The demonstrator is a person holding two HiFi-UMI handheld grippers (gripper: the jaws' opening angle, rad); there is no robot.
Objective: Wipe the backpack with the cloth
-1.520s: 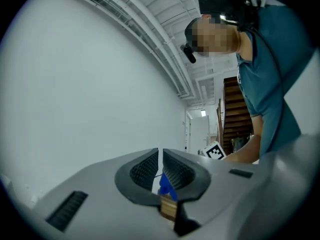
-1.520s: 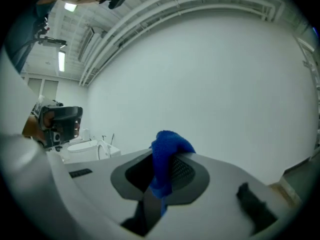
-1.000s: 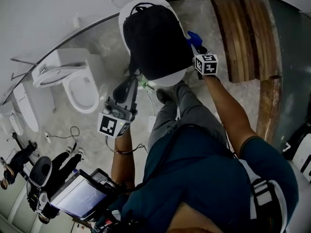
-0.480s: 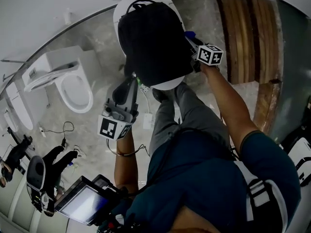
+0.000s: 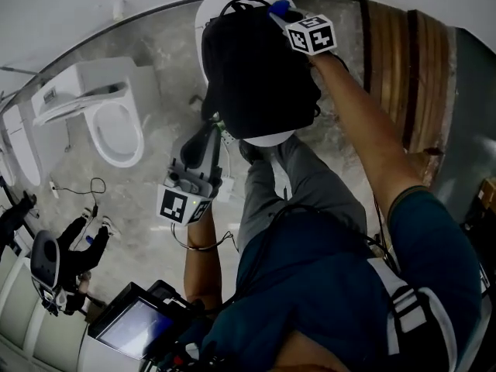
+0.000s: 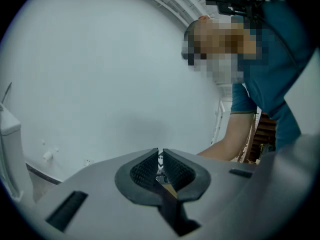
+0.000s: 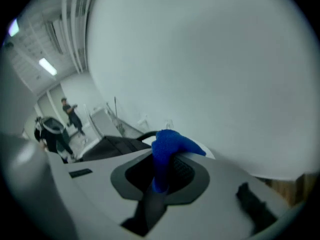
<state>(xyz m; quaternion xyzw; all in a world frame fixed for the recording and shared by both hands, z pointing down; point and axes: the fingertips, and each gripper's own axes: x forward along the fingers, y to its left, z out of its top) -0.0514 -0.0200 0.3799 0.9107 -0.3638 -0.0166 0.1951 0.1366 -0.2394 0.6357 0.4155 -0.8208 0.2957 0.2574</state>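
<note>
Head view: a black fabric backpack [image 5: 256, 68] lies on a round white counter [image 5: 267, 137], with the right gripper [image 5: 280, 14] at its top edge and the left gripper [image 5: 208, 134] beside its lower edge.
Left gripper view: the fingers [image 6: 145, 169] are nearly touching.
Right gripper view: the fingers [image 7: 184, 170] clamp a blue cloth [image 7: 167, 149].

I see the backpack [image 5: 260, 68] as matt black woven fabric. The cloth [image 7: 167, 146] looks soft, fleecy and blue. The left gripper [image 6: 160, 161] and right gripper [image 7: 162, 171] have smooth matt grey plastic shells with black ribbed, rubbery pads [image 6: 145, 171]. The table [image 5: 267, 136] is smooth white, the toilet [image 5: 116, 134] glossy white, the floor [image 5: 167, 60] polished veined stone, the planks [image 5: 403, 60] grainy brown wood
</note>
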